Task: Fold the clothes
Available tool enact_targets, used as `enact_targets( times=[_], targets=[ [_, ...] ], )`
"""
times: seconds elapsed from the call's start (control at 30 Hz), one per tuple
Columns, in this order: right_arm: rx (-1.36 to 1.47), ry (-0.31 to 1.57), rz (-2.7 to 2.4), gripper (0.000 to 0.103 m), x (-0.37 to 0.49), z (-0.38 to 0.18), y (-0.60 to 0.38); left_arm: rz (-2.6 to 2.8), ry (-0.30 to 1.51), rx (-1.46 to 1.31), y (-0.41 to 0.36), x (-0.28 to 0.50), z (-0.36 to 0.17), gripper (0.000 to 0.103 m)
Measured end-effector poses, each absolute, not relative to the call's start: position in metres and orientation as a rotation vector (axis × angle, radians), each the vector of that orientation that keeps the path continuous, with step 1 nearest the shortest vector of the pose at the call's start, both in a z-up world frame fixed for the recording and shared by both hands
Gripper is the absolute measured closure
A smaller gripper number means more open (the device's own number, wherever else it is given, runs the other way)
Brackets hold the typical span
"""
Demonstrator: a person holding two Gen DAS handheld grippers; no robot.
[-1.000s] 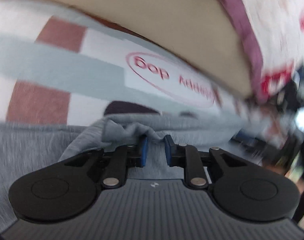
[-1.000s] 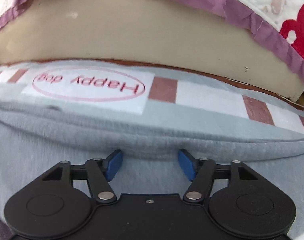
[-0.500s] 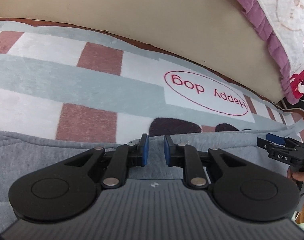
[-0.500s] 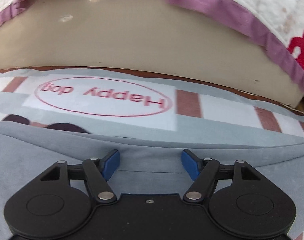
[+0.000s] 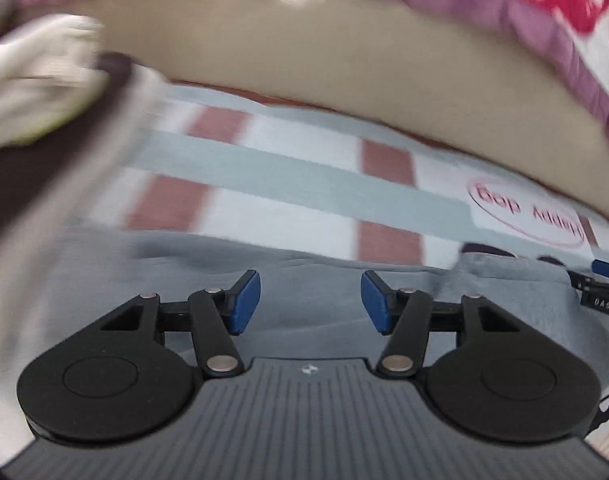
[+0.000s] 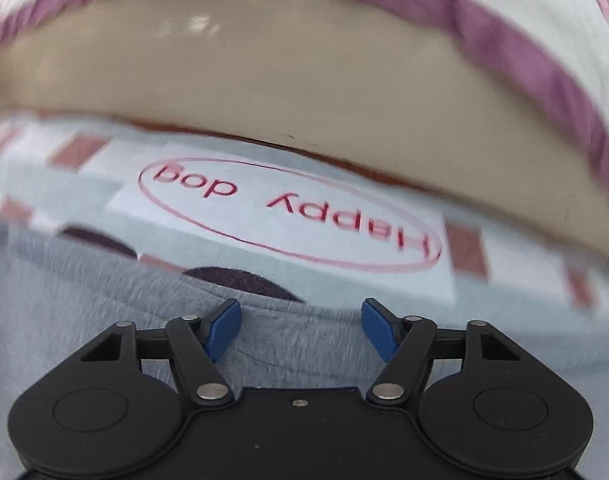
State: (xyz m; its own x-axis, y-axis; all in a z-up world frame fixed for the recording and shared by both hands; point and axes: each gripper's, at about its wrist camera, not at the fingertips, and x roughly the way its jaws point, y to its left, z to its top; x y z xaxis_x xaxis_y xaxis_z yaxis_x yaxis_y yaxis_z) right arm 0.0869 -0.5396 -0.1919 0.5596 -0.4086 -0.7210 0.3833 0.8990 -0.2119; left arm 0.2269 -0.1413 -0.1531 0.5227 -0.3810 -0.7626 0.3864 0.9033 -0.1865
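Note:
A grey garment (image 5: 312, 276) lies flat on a checked mat (image 5: 288, 184) printed "Happy dog". In the left wrist view my left gripper (image 5: 310, 302) hovers over the grey cloth, open, with nothing between its blue pads. The right gripper's tip (image 5: 602, 276) shows at that view's right edge. Seen from the right wrist, the grey garment (image 6: 104, 300) fills the lower part, and my right gripper (image 6: 300, 328) stands open over its far edge, holding nothing. Dark patches (image 6: 240, 278) of the mat show just past that edge.
A beige bed side (image 6: 304, 92) runs across the back, under a white quilt with purple trim (image 6: 484, 12). In the left wrist view a blurred pale and dark bundle (image 5: 36, 120) sits at the upper left, close to the mat's edge.
My left gripper has opened and let go of the grey cloth, which now lies flat. Both cameras have shifted, and the views are blurred. The right gripper stays open.

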Motion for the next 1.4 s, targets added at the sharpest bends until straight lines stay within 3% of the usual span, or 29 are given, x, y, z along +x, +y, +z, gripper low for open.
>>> enact_targets(
  times=[0.1,0.27,0.37,0.6,0.83,0.87,0.93,0.97,1.0,1.13,1.27,1.4],
  targets=[
    [-0.161,0.806,-0.413,0.031,0.085,-0.166,-0.509,-0.394,0.945,-0.094,-0.086,0.202,-0.147,0.045],
    [-0.1,0.776,-0.122,0.031,0.071,-0.141,-0.455,-0.361,0.997,-0.424,-0.017,0.159,-0.169,0.046],
    [-0.066,0.837,-0.014,0.031,0.072,-0.149,-0.437,-0.394,0.992,-0.48,-0.005,0.144,-0.17,0.043],
    [0.015,0.878,-0.011,0.031,0.079,-0.173,-0.43,-0.36,1.18,-0.635,-0.016,0.141,-0.222,0.036],
    [0.098,0.888,-0.039,0.03,0.088,-0.187,-0.438,-0.186,0.969,-0.661,-0.035,0.175,-0.226,0.02],
    [0.098,0.887,-0.037,0.03,0.087,-0.188,-0.438,-0.162,0.947,-0.697,-0.034,0.177,-0.228,0.02],
    [0.078,0.888,-0.024,0.029,0.087,-0.189,-0.438,-0.142,0.891,-0.714,-0.03,0.181,-0.224,0.058],
    [0.079,0.889,-0.019,0.029,0.087,-0.189,-0.439,-0.141,0.86,-0.702,-0.028,0.183,-0.22,0.07],
    [0.081,0.89,-0.015,0.029,0.087,-0.189,-0.44,-0.141,0.83,-0.689,-0.027,0.185,-0.216,0.074],
    [0.076,0.896,-0.002,0.028,0.089,-0.19,-0.447,-0.167,0.753,-0.465,-0.049,0.194,-0.181,0.075],
    [0.061,0.886,-0.021,0.028,0.09,-0.186,-0.456,-0.147,0.803,-0.515,-0.043,0.2,-0.192,0.075],
    [0.055,0.852,-0.04,0.026,0.093,-0.18,-0.462,-0.137,0.883,-0.681,-0.025,0.202,-0.218,0.059]
  ],
)
